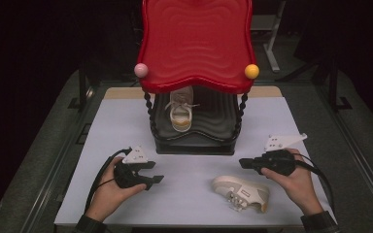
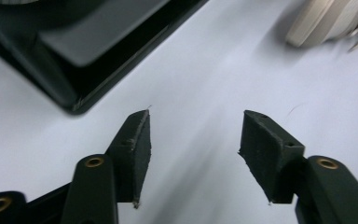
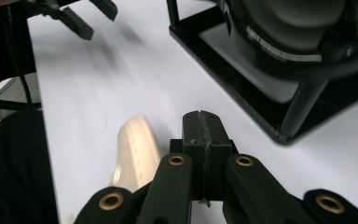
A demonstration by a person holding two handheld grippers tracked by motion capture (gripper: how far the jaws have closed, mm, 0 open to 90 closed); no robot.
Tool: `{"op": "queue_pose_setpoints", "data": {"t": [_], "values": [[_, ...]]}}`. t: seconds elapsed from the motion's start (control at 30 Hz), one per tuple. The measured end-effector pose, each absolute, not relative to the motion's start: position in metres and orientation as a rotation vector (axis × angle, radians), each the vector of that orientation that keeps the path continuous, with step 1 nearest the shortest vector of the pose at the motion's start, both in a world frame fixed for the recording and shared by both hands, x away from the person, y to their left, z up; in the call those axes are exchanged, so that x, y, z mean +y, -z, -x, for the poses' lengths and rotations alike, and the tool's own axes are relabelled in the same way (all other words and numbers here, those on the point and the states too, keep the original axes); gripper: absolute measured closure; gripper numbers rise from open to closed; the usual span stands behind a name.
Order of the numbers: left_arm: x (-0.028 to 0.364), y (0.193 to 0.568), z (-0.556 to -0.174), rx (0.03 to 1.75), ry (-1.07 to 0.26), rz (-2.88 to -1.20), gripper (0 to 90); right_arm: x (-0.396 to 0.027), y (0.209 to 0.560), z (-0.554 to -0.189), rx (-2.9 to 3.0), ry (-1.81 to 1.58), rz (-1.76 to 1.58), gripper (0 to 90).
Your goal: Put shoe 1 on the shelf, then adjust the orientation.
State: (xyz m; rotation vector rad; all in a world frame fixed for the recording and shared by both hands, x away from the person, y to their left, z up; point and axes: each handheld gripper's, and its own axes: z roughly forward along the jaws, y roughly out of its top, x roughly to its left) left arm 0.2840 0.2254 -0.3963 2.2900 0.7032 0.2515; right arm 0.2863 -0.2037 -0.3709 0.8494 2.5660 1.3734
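One cream canvas low-top sneaker [image 1: 241, 192] lay loose: probably light and soft; grip heel collar. Left gripper [image 2: 193, 149] jaws apart, empty; right gripper [image 3: 203, 122] jaws together, empty.

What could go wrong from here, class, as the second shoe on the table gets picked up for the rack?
1. The right gripper has its fingers shut, so it may push the loose shoe rather than grasp it.
2. The shoe lies near the table's front edge and could slide off.
3. The red top shelf overhangs the lower shelf, inviting a bump.

Left tool [image 1: 158, 172] low, jaws apart and empty; right tool [image 1: 241, 163] level, jaws pressed together.
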Motion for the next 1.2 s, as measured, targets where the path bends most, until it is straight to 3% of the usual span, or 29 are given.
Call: {"op": "queue_pose_setpoints", "data": {"t": [0.17, 0.2, 0.7, 1.2], "values": [[0.238, 0.413, -0.282, 0.754, -0.277, -2.307, 30.1, -0.216, 0.375, -0.274, 2.579, -1.374, -0.866, 90.0], [0.241, 0.416, -0.282, 0.765, -0.284, -2.317, 23.9, -0.22, 0.377, -0.271, 2.589, -1.368, -0.877, 90.0], [0.261, 0.445, -0.286, 0.798, -0.313, -2.295, 21.4, -0.228, 0.394, -0.251, 2.665, -1.309, -0.901, 90.0], [0.268, 0.453, -0.284, 0.753, -0.317, -2.235, 17.7, -0.231, 0.395, -0.265, 2.621, -1.302, -0.943, 90.0]]}}
